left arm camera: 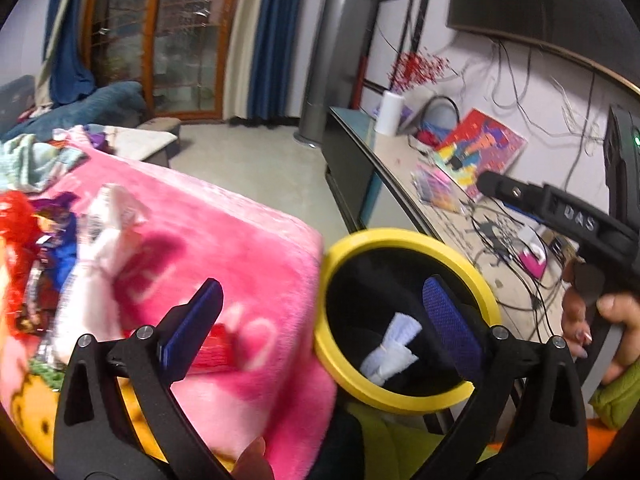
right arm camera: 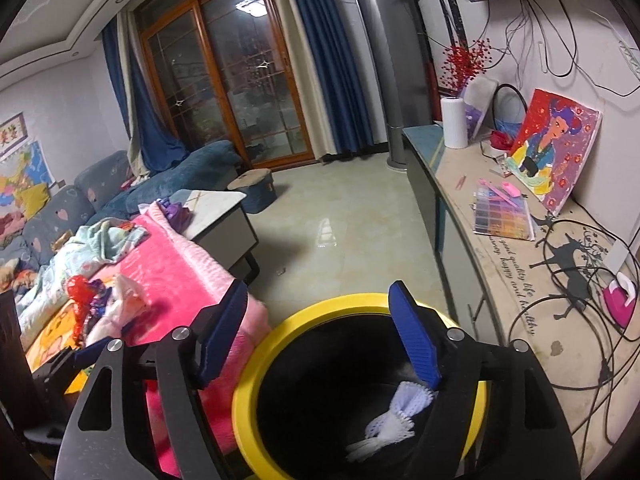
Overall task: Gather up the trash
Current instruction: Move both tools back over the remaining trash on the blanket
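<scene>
Both tongs, left (left arm camera: pixel 320 320) and right (right arm camera: pixel 320 336), are held released; one tissue (left arm camera: pixel 390 348) is binned (left arm camera: pixel 404 240), wrappers (left arm camera: pixel 24 240) remain uncollected on the blanket (left arm camera: pixel 240 240).

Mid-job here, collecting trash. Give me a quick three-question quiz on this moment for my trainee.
1. True or false: both the left tool and the right tool are open and hold nothing.
2. What already lies inside the yellow-rimmed bin?
A. a red wrapper
B. a piece of white foam netting
C. a paper roll
3. Fill in: the red wrapper and the white crumpled trash lie on the ____ blanket.

Key
1. True: both tools' fingers are spread with nothing between them.
2. B
3. pink
</scene>
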